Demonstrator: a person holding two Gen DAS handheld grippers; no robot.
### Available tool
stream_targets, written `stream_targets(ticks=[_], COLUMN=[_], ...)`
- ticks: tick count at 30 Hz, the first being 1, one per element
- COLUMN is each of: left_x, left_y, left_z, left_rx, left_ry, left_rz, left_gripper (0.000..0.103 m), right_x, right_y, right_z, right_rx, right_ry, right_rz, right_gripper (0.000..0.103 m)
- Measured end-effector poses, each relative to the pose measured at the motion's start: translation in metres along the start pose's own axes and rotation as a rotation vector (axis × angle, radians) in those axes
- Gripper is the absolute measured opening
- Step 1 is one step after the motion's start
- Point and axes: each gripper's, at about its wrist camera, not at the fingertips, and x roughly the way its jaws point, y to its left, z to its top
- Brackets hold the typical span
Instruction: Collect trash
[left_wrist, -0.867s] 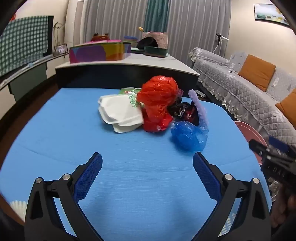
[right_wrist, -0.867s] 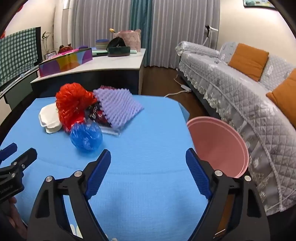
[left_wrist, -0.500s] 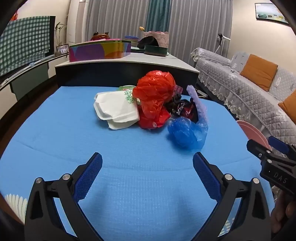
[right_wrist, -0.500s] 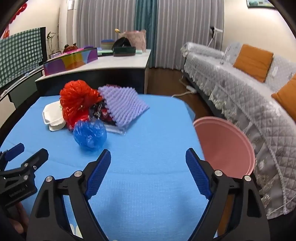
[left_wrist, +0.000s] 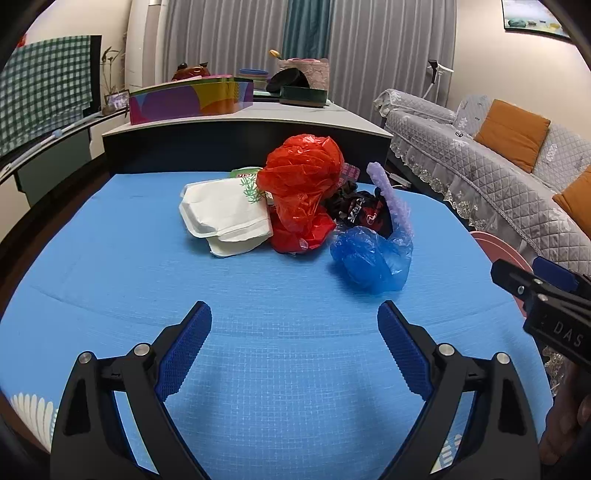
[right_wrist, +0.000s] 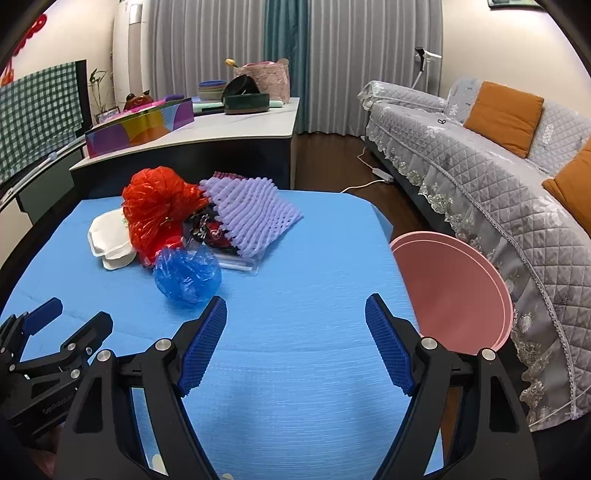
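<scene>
A heap of trash lies on the blue table: a red plastic bag, a white foam box, a blue plastic bag, a dark wrapper and a purple foam net. The blue bag lies nearest both grippers. My left gripper is open and empty, short of the heap. My right gripper is open and empty, just right of the blue bag. A pink bin stands beside the table's right edge.
A dark counter with a colourful box stands behind the table. A grey sofa with orange cushions runs along the right. A white cable lies on the floor between them.
Both grippers have moved forward towards the heap, which looks larger and nearer now. Their jaws have stayed open. The trash has not moved.
</scene>
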Motion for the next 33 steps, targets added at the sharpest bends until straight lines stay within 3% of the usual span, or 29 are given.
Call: stream_targets(ticks=[33], left_x=[0.0016], left_y=[0.0011], left_z=[-0.0008], left_rx=[0.001], left_ry=[-0.002], left_rz=[0.005], left_gripper=[0.088], right_x=[-0.0036], right_y=[0.0022], right_z=[-0.0008], right_rx=[-0.011], right_ry=[-0.007], right_rz=[-0.006], right_gripper=[0.077])
